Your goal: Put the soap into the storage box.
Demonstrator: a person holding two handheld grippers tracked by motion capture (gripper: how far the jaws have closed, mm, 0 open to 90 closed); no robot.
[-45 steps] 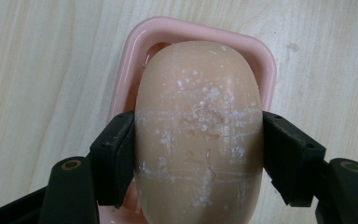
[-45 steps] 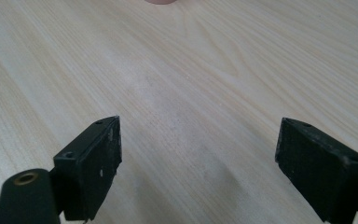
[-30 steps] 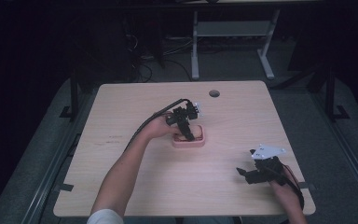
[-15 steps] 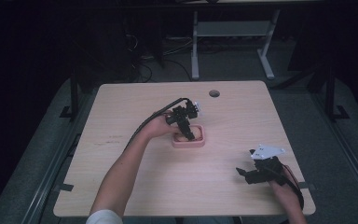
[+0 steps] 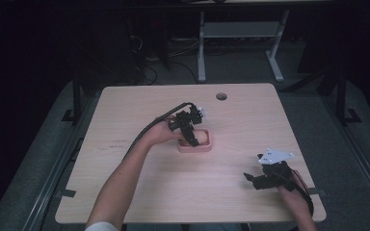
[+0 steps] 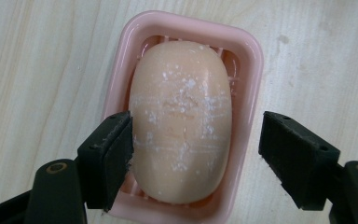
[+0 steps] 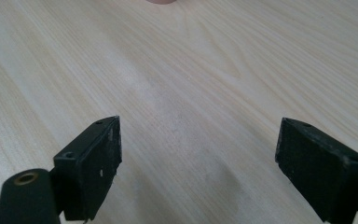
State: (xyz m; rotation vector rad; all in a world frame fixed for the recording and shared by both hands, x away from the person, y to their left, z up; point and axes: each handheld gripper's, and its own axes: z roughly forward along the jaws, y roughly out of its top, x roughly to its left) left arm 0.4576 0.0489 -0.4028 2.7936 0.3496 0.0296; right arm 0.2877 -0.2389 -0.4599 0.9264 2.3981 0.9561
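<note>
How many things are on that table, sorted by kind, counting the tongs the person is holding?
Bars of soap: 1
Pink soap dishes: 1
Tongs: 2, the left tongs open around the soap, the right tongs open over bare table
Total: 4
</note>
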